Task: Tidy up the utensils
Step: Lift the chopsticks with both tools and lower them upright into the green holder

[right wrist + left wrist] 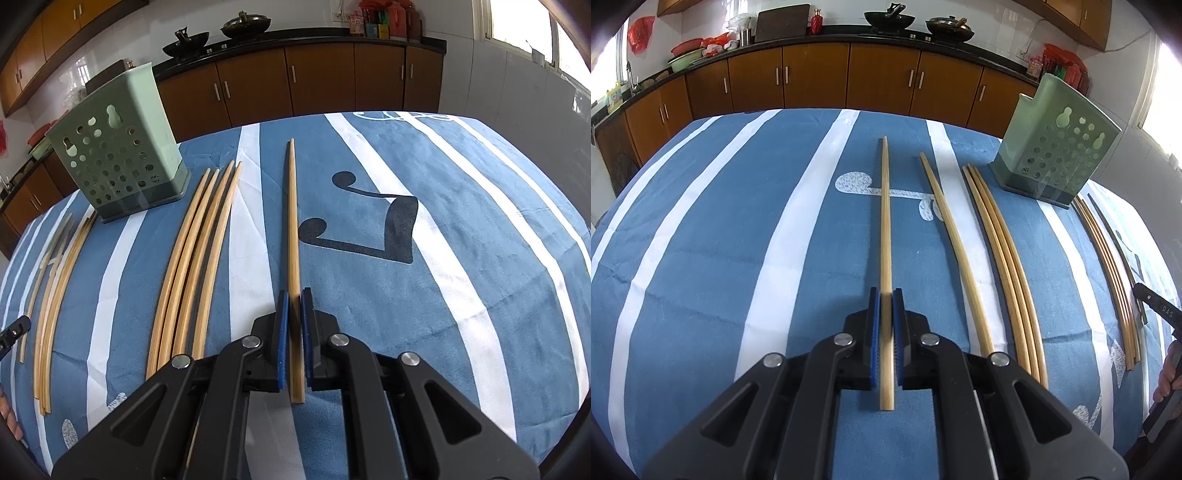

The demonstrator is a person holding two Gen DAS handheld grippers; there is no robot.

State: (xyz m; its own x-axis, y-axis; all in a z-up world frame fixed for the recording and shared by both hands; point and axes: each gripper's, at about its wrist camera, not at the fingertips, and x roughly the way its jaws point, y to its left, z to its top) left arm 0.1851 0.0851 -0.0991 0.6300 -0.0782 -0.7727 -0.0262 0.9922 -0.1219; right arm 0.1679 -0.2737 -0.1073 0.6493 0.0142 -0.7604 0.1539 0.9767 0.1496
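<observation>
Now, left wrist view: left gripper clamps one pale wooden chopstick; four loose chopsticks lie right, near one green holder. Right wrist view: right gripper pinches one tapered chopstick, four more left

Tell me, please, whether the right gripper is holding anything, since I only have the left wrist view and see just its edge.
Observer: Yes, the right gripper is shut on a single chopstick, clamped near its thick end.
Operator: Thank you. Does anything lie on the side of it away from the holder?
Observer: No further chopsticks there, only a dark music-note print on the tablecloth.
</observation>
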